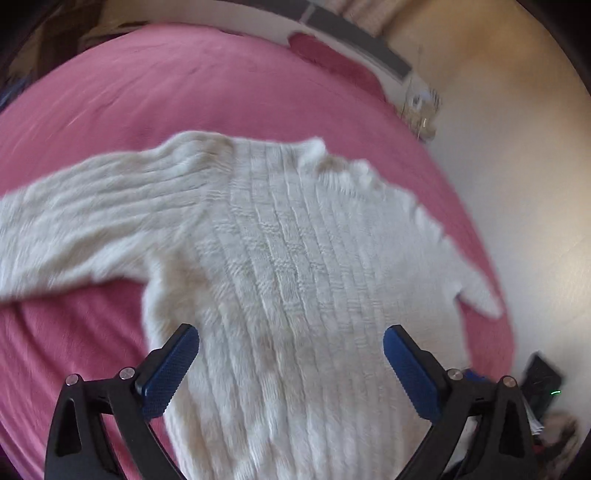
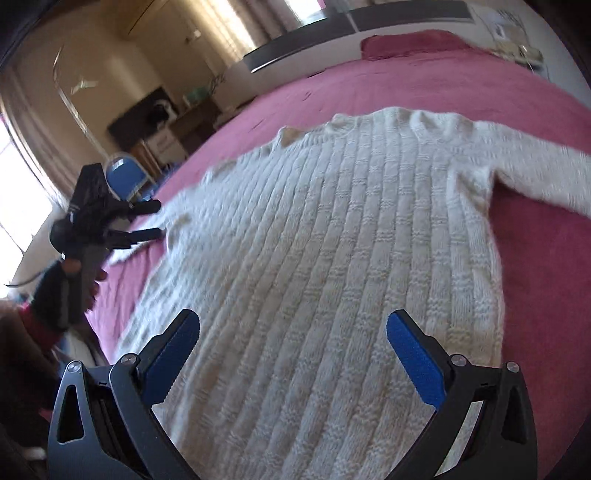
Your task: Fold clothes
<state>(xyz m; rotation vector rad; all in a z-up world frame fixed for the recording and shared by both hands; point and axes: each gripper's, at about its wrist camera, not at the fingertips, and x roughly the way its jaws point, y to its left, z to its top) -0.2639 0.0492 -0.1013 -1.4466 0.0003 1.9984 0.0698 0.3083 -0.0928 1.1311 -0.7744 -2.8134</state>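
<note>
While the cream knitted sweater [image 1: 295, 266] lies spread flat on the pink bed cover [image 1: 147, 92], neck toward the pillow [image 2: 413, 42] and hem toward both cameras, neither gripper holds any of it. The left gripper [image 1: 291, 369] hangs wide over the lower body of the sweater, and the right gripper [image 2: 293, 363] is equally wide over the hem. In the right wrist view the left gripper appears again at the sweater's left sleeve side, held by a hand [image 2: 86, 280], and from there its jaws look narrower, so I would trust the wrist view.

The likely trouble is the knit itself: it looks thick, fuzzy and stretchy, so a pinch may catch only the top layer and leave the back panel behind, giving a lopsided fold. A sleeve dragged across the plush cover could bunch instead of sliding. The left sleeve lies near the bed's edge and might slip off if pulled outward. Both views are blurred, which suggests quick movement, and a hurried grasp could miss the seam.

Beyond the sweater's neck stands a pale wall with a dark band [image 2: 354, 18]. To the sweater's left are curtained windows [image 2: 236, 26], a blue chair [image 2: 125, 173] and a dark cabinet [image 2: 144, 118]; pale floor [image 1: 517, 184] lies off the bed's edge in the left wrist view.
</note>
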